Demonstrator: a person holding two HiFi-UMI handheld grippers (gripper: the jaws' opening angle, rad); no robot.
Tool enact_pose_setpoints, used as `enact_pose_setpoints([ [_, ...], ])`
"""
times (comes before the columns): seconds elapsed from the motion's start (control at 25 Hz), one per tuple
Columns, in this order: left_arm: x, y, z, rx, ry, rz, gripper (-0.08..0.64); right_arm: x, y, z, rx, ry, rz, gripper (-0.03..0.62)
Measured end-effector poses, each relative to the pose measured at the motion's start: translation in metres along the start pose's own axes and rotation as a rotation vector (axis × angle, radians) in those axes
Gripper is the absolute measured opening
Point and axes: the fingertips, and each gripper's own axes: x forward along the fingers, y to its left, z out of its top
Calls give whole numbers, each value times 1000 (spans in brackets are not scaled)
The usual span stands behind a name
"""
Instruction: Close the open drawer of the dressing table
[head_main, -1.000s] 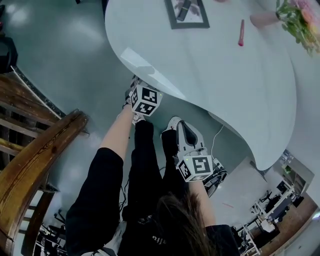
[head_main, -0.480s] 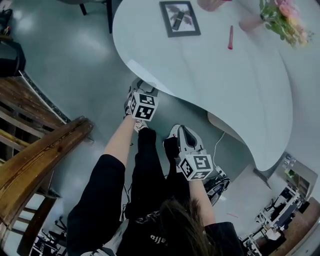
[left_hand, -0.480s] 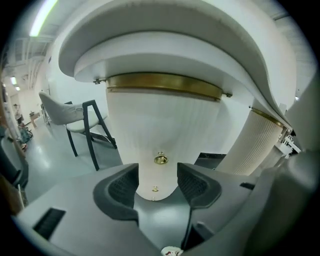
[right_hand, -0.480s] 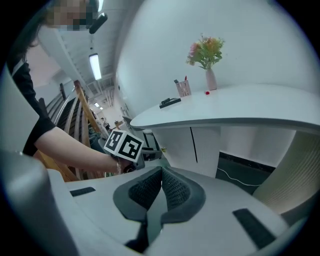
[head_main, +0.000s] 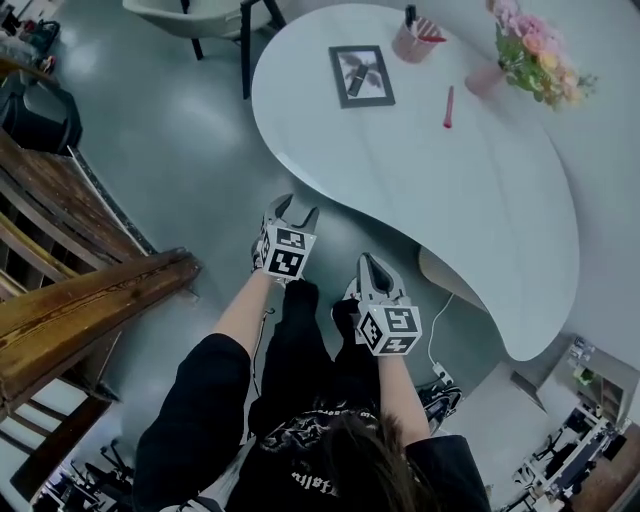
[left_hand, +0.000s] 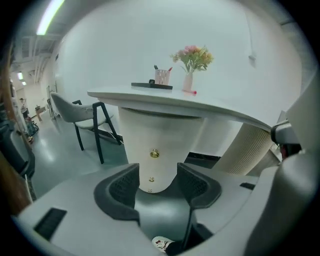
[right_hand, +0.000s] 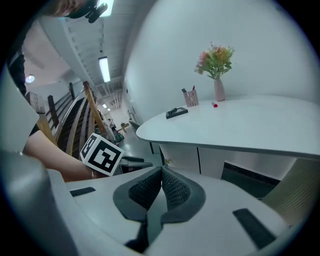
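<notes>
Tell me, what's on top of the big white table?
On the dressing table are a picture frame, a pink cup with pens sticking out, a pink vase of flowers and a pink stick. The cup's wall hides what is deeper inside it.

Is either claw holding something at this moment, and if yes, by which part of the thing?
Nothing is held. The left claw is open with only air between its jaws; the right claw is shut on nothing.

chair (head_main: 188, 14) cut off, frame's picture (head_main: 361, 75) indistinct
</notes>
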Motion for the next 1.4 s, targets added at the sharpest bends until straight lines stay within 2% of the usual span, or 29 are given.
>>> enact_pose_setpoints([
  [0.24, -37, -23, 12, -22, -39, -1, 233, -12, -5, 11, 4, -18, 6, 26],
  [0.68, -96, -56, 36, -34, -115, -13, 229, -31, -6, 29, -79, -45, 49, 26],
  [1.12, -143, -79, 59, -63, -236, 46, 225, -47, -7, 56, -150, -93, 86, 26],
  [1.4, -165, -91, 58, -87, -275, 81, 225, -58, -11, 73, -185, -119, 111, 26],
])
